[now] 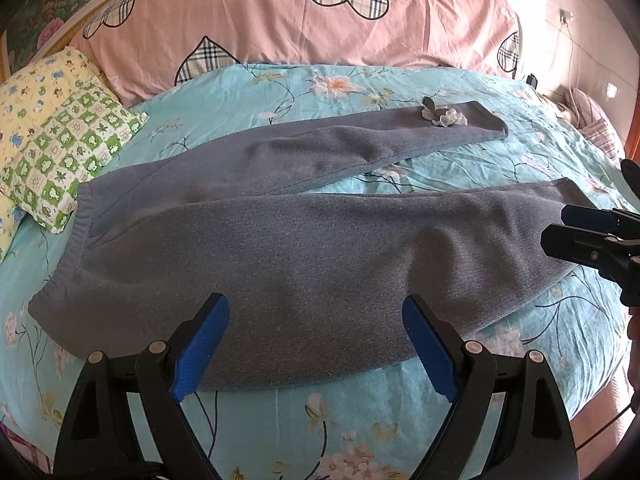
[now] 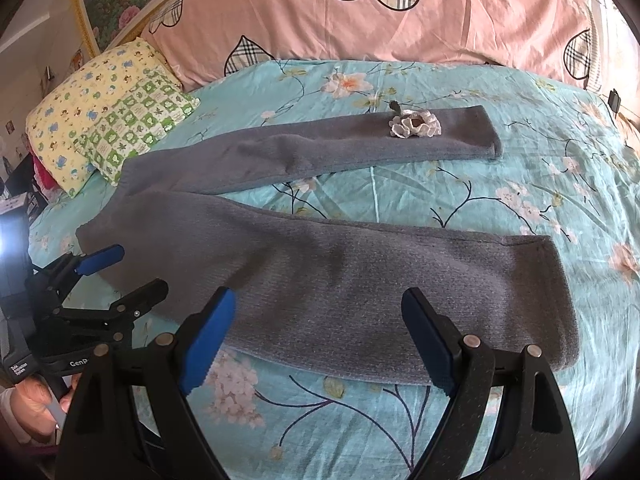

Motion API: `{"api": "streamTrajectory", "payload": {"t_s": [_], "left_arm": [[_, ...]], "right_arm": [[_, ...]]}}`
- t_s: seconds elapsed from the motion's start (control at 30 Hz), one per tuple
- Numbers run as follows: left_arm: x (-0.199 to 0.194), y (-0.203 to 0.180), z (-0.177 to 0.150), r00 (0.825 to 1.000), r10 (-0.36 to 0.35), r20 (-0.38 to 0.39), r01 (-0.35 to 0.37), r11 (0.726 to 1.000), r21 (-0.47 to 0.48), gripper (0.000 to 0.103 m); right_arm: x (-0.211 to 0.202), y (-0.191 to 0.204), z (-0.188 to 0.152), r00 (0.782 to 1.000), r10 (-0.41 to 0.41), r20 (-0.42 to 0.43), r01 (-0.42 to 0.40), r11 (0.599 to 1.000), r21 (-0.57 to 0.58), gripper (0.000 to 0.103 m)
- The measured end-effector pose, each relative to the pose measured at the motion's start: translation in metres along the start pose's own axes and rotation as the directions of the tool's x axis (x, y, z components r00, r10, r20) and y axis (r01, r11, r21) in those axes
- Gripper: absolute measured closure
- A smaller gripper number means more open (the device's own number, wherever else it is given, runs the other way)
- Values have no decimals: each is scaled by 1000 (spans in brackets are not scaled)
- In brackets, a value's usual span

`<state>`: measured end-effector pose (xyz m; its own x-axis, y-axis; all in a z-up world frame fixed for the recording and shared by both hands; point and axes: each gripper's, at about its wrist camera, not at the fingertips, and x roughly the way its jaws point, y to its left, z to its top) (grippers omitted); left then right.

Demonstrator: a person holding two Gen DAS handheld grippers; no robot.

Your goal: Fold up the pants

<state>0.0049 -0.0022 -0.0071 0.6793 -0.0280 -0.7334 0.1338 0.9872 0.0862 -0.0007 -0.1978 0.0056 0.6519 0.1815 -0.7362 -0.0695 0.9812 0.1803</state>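
Grey knit pants (image 1: 304,248) lie flat on the bed, waistband at the left, two legs spread apart toward the right; they also show in the right wrist view (image 2: 360,276). The far leg carries a white fabric flower ornament (image 2: 414,125), seen too in the left wrist view (image 1: 444,115). My left gripper (image 1: 316,340) is open and empty above the near edge of the near leg. My right gripper (image 2: 316,340) is open and empty above the near leg's lower part, near its cuff. Each gripper shows in the other's view, the right one (image 1: 560,228) by the cuff, the left one (image 2: 128,276) near the waist.
The bed has a turquoise floral sheet (image 1: 360,412). A rolled pink quilt with plaid hearts (image 1: 300,20) lies along the back. A yellow and green patterned pillow (image 1: 60,140) sits at the back left, touching the waistband area. A striped cloth (image 1: 596,120) lies at the far right.
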Motion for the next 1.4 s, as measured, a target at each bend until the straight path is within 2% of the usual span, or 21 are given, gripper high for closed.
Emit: {"api": "streamTrajectory", "payload": {"t_s": [1.4], "left_arm": [[6, 1, 1, 999, -29, -16, 29, 1000, -13, 14]], "right_arm": [[-2, 8, 4, 1000, 16, 5, -16, 1000, -2, 18]]}}
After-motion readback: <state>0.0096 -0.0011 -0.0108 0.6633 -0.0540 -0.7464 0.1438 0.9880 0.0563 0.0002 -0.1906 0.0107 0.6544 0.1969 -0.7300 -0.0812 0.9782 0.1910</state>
